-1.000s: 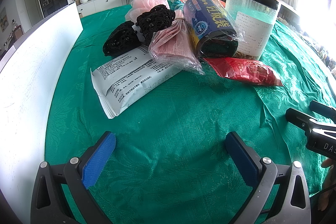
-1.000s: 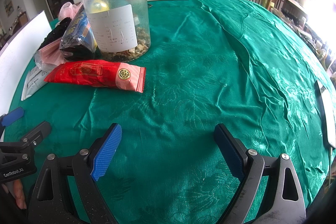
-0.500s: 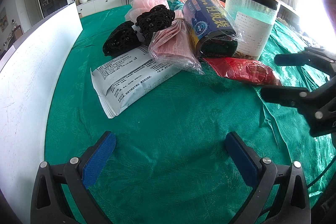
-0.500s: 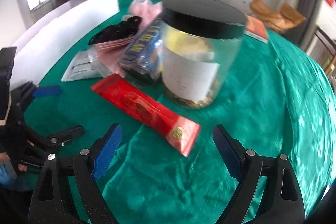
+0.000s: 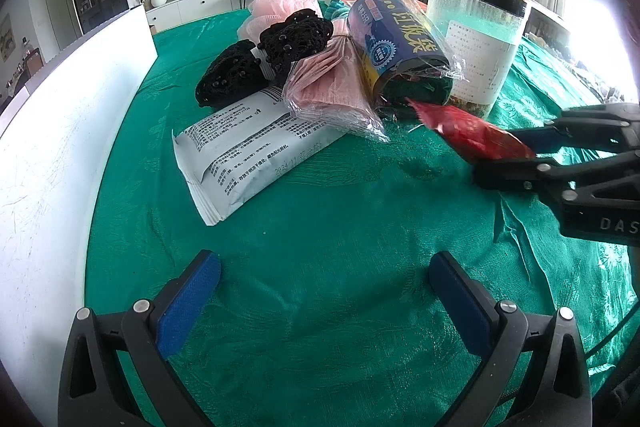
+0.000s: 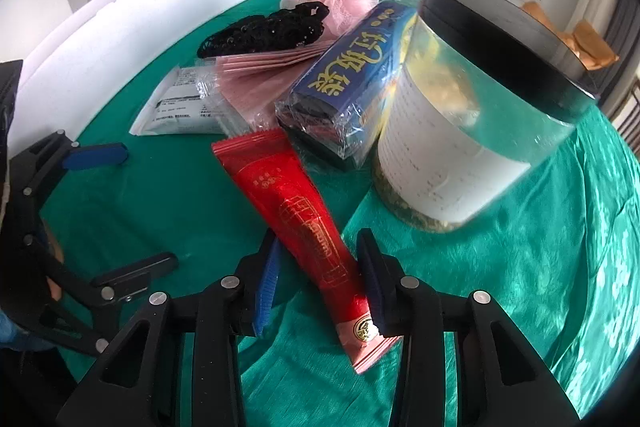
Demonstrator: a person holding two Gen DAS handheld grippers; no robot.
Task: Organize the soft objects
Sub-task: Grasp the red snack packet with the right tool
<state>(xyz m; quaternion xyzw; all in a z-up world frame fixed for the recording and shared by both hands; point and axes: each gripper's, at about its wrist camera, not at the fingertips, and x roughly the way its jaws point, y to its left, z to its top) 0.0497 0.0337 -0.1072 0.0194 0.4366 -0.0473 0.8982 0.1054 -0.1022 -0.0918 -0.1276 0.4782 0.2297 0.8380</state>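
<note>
Swung in from the open worktop, the right gripper (image 6: 318, 281) now straddles the red packet (image 6: 296, 223) beside the jar (image 6: 472, 115), jaws closing on it. Grip firmly mid-width before lifting. Left gripper (image 5: 324, 291) hovers open, empty.

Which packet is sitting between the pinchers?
The long red packet. It lies between the closing right gripper's fingers, away from the pile. The white printed packet and the pink packet lie farther back, untouched.
</note>
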